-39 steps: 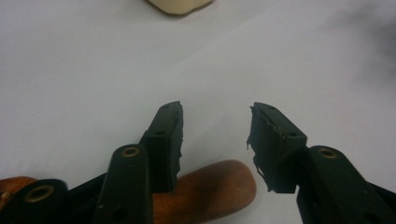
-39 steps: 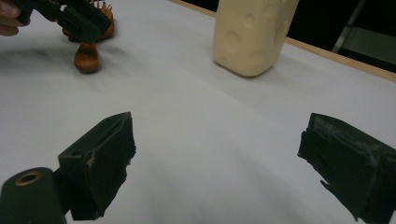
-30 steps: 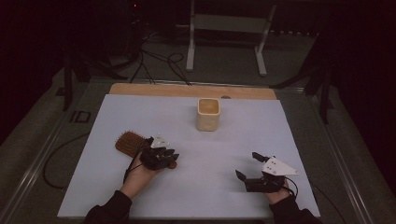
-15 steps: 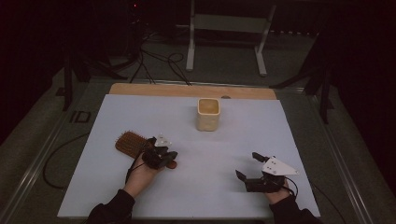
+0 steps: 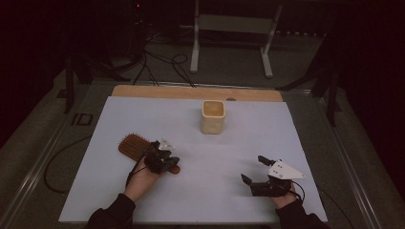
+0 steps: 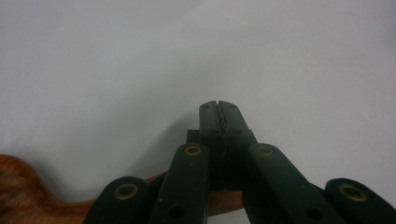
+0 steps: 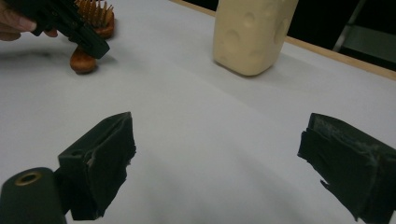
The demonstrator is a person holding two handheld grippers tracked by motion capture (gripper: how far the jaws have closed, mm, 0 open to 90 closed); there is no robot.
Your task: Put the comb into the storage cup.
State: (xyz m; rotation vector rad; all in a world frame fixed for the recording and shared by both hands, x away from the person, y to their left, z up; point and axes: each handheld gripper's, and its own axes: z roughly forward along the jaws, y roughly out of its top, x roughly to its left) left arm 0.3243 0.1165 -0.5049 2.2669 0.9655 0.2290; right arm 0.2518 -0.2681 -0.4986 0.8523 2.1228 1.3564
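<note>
A brown wooden hairbrush (image 5: 133,145) lies bristles up on the white table (image 5: 229,157), at the left. My left gripper (image 5: 169,162) sits low over its handle (image 6: 28,196). The jaws are shut pad to pad with nothing between the tips (image 6: 219,109), and the handle runs underneath them. In the right gripper view the left gripper (image 7: 93,44) covers the handle's rounded end (image 7: 83,61). My right gripper (image 5: 252,168) hovers near the table's front right, open and empty (image 7: 217,154). A cream cup (image 5: 213,117) stands upright at the middle back.
The cup (image 7: 252,32) has dimpled sides and stands near the wooden strip (image 5: 196,92) along the table's far edge. Cables and a metal stand (image 5: 229,43) lie on the dark floor beyond. White table surface stretches between the two grippers.
My left gripper has shifted only slightly over the brush handle. The right gripper, the cup and the brush have stayed where they were.
</note>
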